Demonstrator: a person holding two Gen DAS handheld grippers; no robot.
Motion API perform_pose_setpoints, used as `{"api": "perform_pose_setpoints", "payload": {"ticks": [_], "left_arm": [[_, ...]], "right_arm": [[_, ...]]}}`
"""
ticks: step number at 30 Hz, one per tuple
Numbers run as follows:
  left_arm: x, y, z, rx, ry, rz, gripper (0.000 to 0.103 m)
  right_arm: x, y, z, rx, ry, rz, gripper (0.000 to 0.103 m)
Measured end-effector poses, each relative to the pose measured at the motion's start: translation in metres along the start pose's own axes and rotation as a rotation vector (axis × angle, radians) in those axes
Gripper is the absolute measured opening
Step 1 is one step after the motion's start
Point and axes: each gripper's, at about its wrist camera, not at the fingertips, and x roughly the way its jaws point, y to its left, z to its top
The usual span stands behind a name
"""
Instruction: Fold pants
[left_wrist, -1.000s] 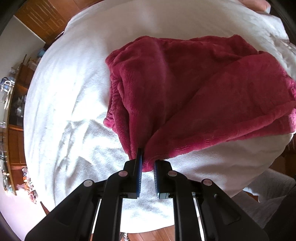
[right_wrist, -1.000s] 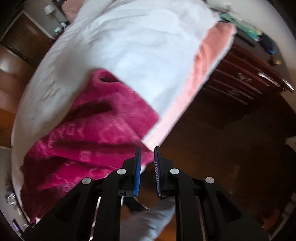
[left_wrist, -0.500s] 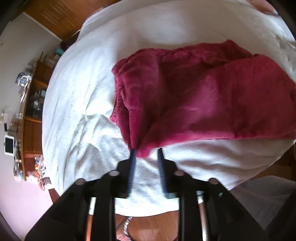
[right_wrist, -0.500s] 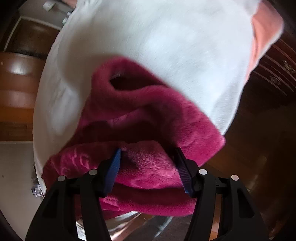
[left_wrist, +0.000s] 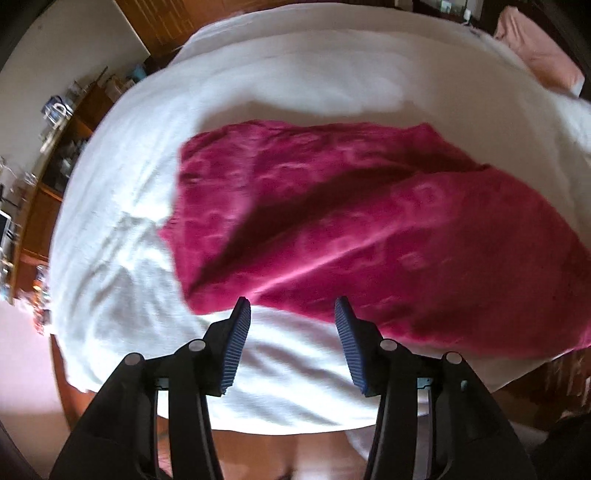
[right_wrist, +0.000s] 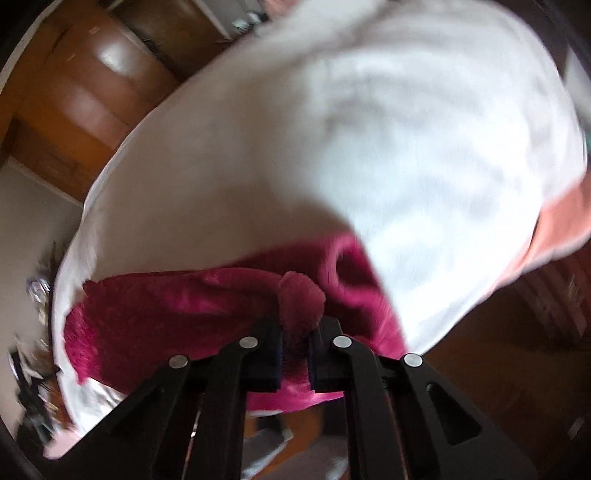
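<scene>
The crimson fleece pants lie folded over on the white bed, stretching from the middle to the right. My left gripper is open and empty, its blue pads just short of the pants' near edge. In the right wrist view my right gripper is shut on a bunched fold of the pants at the bed's corner. The view is blurred.
A pink pillow lies at the far right of the bed. Wooden shelves with clutter stand to the left. A pink sheet edge hangs at the bed's right side above a dark wooden floor.
My left gripper let go of the pants' edge, opened wide and drew back. My right gripper opened over the pants, then shut on a fold of them.
</scene>
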Motion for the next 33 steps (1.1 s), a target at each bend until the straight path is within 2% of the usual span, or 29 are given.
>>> {"api": "perform_pose_setpoints", "payload": {"ticks": [3, 4, 8, 11, 13, 16, 20, 27, 33], "left_arm": [[0.008, -0.026, 0.002, 0.011, 0.003, -0.033, 0.048], [0.011, -0.032, 0.002, 0.017, 0.004, -0.04, 0.048], [0.016, -0.057, -0.002, 0.041, 0.012, -0.066, 0.048], [0.016, -0.058, -0.005, 0.025, 0.016, -0.079, 0.048], [0.017, -0.052, -0.007, -0.001, 0.02, -0.081, 0.048], [0.021, -0.031, -0.011, -0.067, 0.036, -0.074, 0.048], [0.03, 0.002, -0.011, -0.164, 0.054, -0.064, 0.048], [0.052, 0.081, -0.004, -0.378, 0.06, -0.056, 0.048], [0.078, 0.137, 0.01, -0.425, 0.053, -0.066, 0.05]], "right_arm": [[0.011, 0.01, 0.008, -0.084, -0.026, -0.055, 0.012], [0.017, 0.01, 0.009, -0.081, -0.021, -0.073, 0.017], [0.035, -0.001, 0.017, -0.01, -0.018, -0.127, 0.017], [0.031, 0.008, 0.018, -0.051, -0.037, -0.183, 0.017], [0.032, 0.019, 0.017, -0.088, -0.055, -0.239, 0.023], [0.026, 0.019, 0.018, -0.071, -0.086, -0.318, 0.031], [0.016, 0.007, 0.015, -0.038, -0.1, -0.404, 0.031], [0.007, 0.033, 0.003, -0.059, -0.095, -0.442, 0.031], [0.007, 0.078, -0.012, -0.092, -0.078, -0.442, 0.031]]}}
